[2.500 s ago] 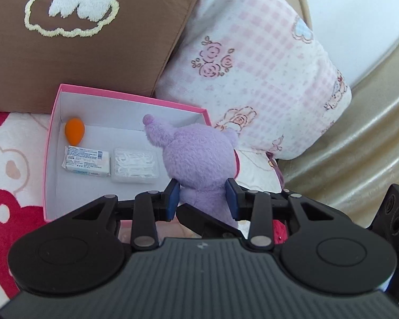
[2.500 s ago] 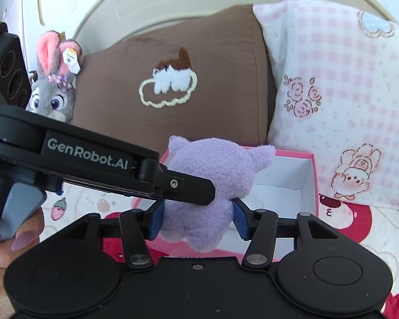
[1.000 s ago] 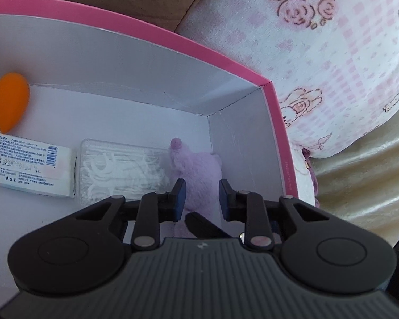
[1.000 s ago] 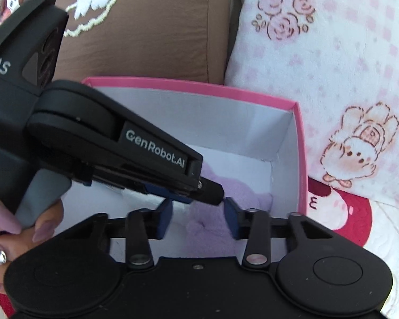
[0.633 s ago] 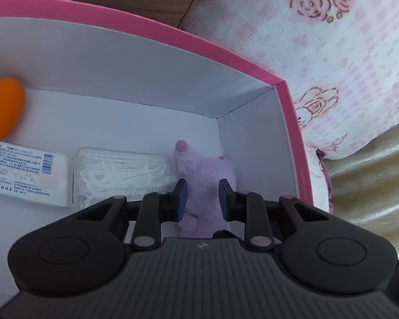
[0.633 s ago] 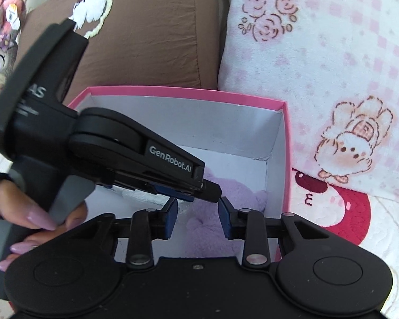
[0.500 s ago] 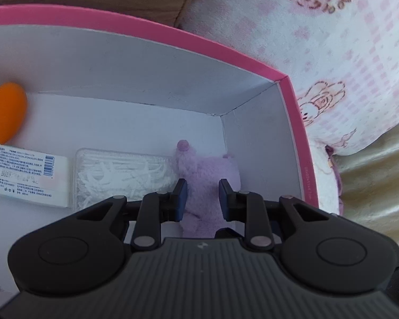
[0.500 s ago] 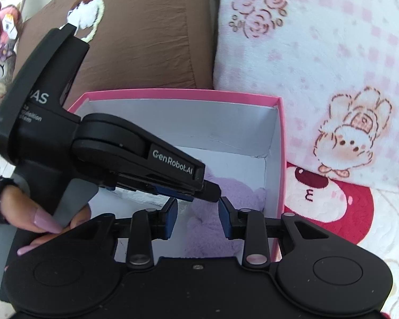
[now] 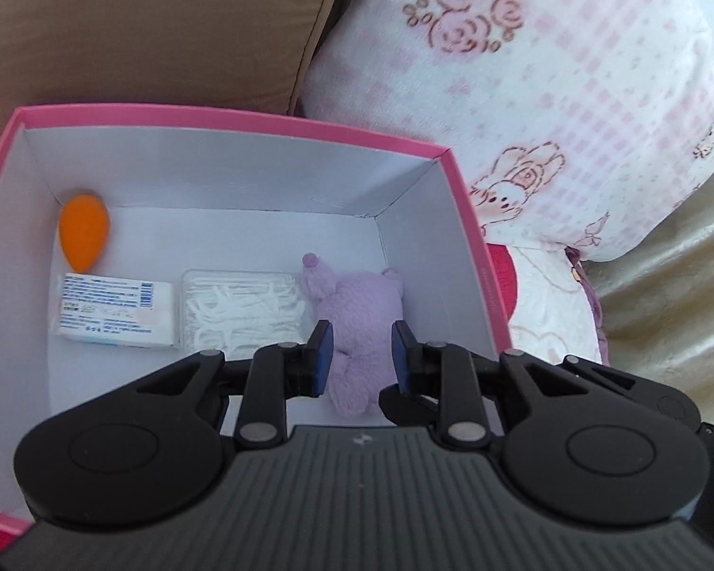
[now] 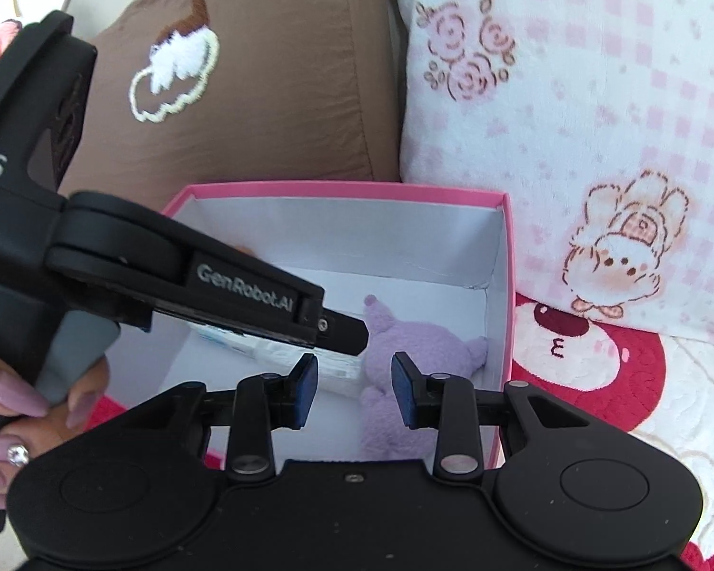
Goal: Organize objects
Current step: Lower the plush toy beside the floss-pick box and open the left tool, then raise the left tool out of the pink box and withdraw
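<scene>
Lay purple plush toy at 3 o'clock in pink box, released; left hand-held gripper and right hand-held gripper narrowly parted, empty.

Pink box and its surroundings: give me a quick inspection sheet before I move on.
Surface: red-and-white quilt, soft.
Job's things: purple plush toy lies inside the pink box by its right wall, beside a clear floss-pick case, white packet and orange sponge.
Clutter: nothing seen.
Grippers: left gripper shut, right gripper open; both above the box, neither holds the toy.
Cables: nothing seen.
Surroundings: brown cushion and pink checked pillow behind the box; a hand grips the left gripper's handle.
</scene>
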Action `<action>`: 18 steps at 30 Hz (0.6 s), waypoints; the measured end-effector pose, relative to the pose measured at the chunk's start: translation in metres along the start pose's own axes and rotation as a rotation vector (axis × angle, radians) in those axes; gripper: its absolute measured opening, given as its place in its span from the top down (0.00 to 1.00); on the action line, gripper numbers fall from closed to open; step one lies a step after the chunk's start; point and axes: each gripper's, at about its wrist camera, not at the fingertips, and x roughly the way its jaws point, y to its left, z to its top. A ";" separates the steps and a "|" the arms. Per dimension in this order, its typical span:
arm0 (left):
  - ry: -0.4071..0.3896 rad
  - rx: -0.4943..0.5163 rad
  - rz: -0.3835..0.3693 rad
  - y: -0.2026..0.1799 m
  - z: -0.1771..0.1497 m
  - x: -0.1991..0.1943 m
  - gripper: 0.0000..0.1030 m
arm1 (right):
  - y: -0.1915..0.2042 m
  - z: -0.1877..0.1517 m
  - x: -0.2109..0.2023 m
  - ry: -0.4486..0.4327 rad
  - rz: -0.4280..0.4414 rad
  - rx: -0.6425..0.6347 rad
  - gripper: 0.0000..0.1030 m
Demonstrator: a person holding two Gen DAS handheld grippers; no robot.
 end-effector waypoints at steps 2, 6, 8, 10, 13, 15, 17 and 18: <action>-0.005 0.008 0.000 -0.004 -0.002 -0.010 0.76 | 0.004 -0.002 -0.007 -0.001 -0.005 0.008 0.62; -0.004 0.042 0.025 -0.007 -0.009 -0.033 0.76 | 0.010 -0.005 -0.024 0.000 0.000 0.041 0.62; -0.007 0.054 0.032 -0.006 -0.012 -0.045 0.76 | 0.014 -0.006 -0.032 0.003 0.012 0.036 0.62; -0.008 0.064 0.035 -0.007 -0.016 -0.058 0.76 | 0.019 -0.006 -0.040 0.006 0.014 0.019 0.62; -0.014 0.089 0.044 -0.010 -0.020 -0.078 0.76 | 0.026 -0.005 -0.053 0.004 0.015 0.002 0.62; -0.014 0.102 0.048 -0.013 -0.023 -0.090 0.76 | 0.031 -0.004 -0.062 -0.001 0.006 -0.019 0.62; -0.009 0.109 0.045 -0.016 -0.026 -0.101 0.75 | 0.037 -0.003 -0.073 -0.006 -0.006 -0.043 0.62; -0.007 0.105 0.043 -0.017 -0.027 -0.106 0.75 | 0.039 -0.003 -0.078 -0.007 -0.010 -0.052 0.62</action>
